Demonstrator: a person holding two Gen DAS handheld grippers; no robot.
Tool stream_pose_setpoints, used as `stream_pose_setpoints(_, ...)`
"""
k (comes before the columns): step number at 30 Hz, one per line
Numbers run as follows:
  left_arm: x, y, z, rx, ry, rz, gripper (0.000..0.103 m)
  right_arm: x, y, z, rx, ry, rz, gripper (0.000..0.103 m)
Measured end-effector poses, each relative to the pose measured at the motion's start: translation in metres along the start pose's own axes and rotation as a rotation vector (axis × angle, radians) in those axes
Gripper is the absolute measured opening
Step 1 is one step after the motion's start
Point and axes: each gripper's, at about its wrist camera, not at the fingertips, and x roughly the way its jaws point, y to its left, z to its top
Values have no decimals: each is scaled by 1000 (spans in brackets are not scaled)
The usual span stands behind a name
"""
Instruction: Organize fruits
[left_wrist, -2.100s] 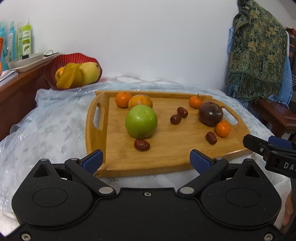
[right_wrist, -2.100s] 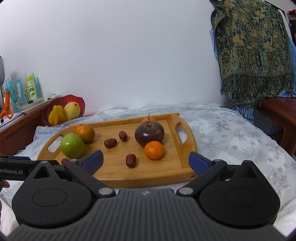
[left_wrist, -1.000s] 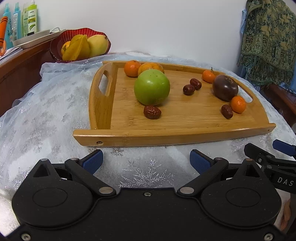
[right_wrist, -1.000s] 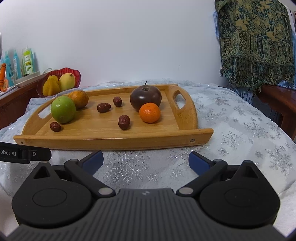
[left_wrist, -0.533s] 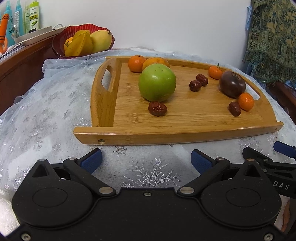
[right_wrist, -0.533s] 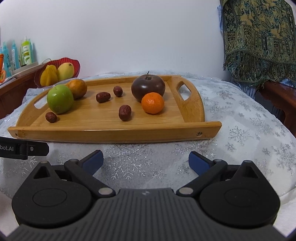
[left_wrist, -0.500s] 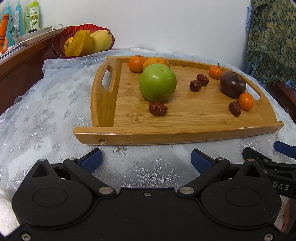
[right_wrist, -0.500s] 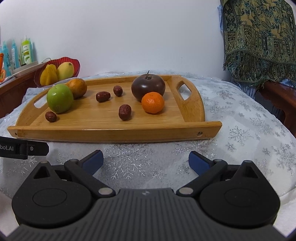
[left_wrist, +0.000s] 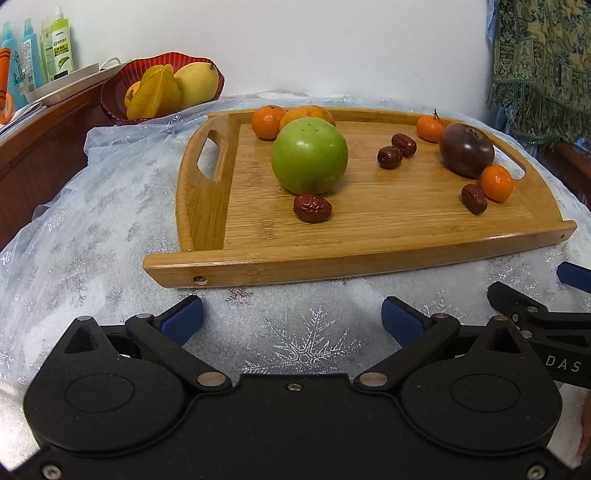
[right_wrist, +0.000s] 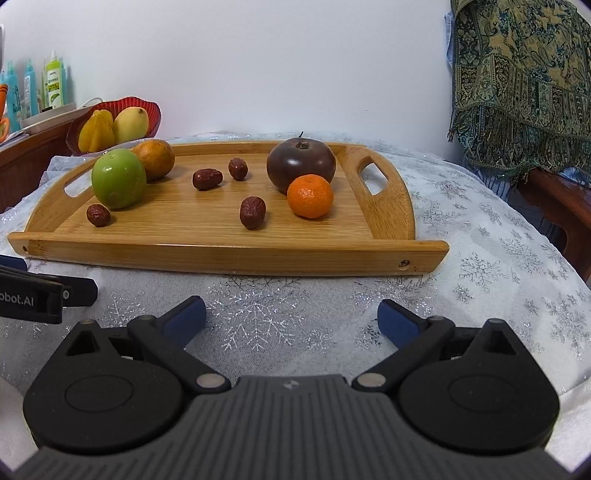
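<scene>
The fruit sits on the tray (left_wrist: 369, 254) in front of you, none of it in your grip. The green apple (left_wrist: 309, 155) stands at the tray's left end near the handle slot, with an orange (left_wrist: 307, 112) and a mandarin (left_wrist: 268, 122) just behind it and a date (left_wrist: 312, 208) just in front. Two more dates (left_wrist: 397, 150) lie close together mid-tray. At the right end the dark fruit (right_wrist: 301, 160) stands by the other handle, a mandarin (right_wrist: 310, 196) touching its front, a date (right_wrist: 252, 212) just to that mandarin's left, and a small stemmed mandarin (left_wrist: 429, 127) behind, which only your left camera shows. The tray rests on a white cloth (right_wrist: 480, 236) with silver snowflakes. Your left gripper (left_wrist: 291, 317) hangs above the cloth just short of the tray's near rim, fingers spread wide with nothing between them; your right gripper (right_wrist: 291, 315) does the same alongside it, also spread and empty. Beyond the tray's left end, a red bowl (left_wrist: 114, 85) holds a mango and starfruit on a wooden sideboard, with bottles (left_wrist: 55, 44) behind. A patterned shawl (right_wrist: 517, 81) hangs on the right.
</scene>
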Motion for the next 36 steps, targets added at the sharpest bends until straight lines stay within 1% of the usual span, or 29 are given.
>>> stream_pose_setpoints(36,2,1,0,-10,-3,4,103,0,0,0,-2,-3,-3,103)
